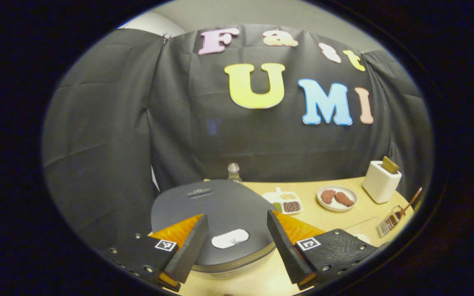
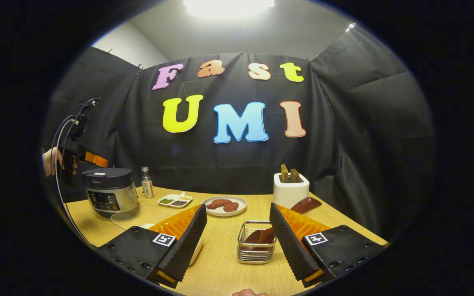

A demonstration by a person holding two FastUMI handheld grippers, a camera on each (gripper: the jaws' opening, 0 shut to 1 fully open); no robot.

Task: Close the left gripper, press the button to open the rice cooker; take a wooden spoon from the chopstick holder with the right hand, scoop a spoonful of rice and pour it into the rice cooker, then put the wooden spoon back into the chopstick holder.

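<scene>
The rice cooker [image 1: 220, 205] is right below my left gripper [image 1: 236, 216], lid down. The gripper is open, its fingers hanging on either side of the white lid button [image 1: 230, 238]. In the right gripper view the cooker [image 2: 109, 193] stands at the table's left, and a hand [image 2: 49, 160] holds the left gripper [image 2: 76, 156] above it. The wire chopstick holder [image 2: 256, 242] stands just ahead of my open right gripper [image 2: 238, 205]. The wooden spoon [image 2: 307, 203] leans out of it to the right. The holder [image 1: 389, 222] also appears at the far right of the left gripper view.
Along the back of the wooden table [image 2: 220, 263] stand a small bottle [image 2: 147, 183], a divided dish [image 2: 174, 200], a plate of meat [image 2: 224, 205] and a white toaster with bread [image 2: 289, 190]. A white object [image 2: 198, 250] is mostly hidden behind my right gripper's left finger.
</scene>
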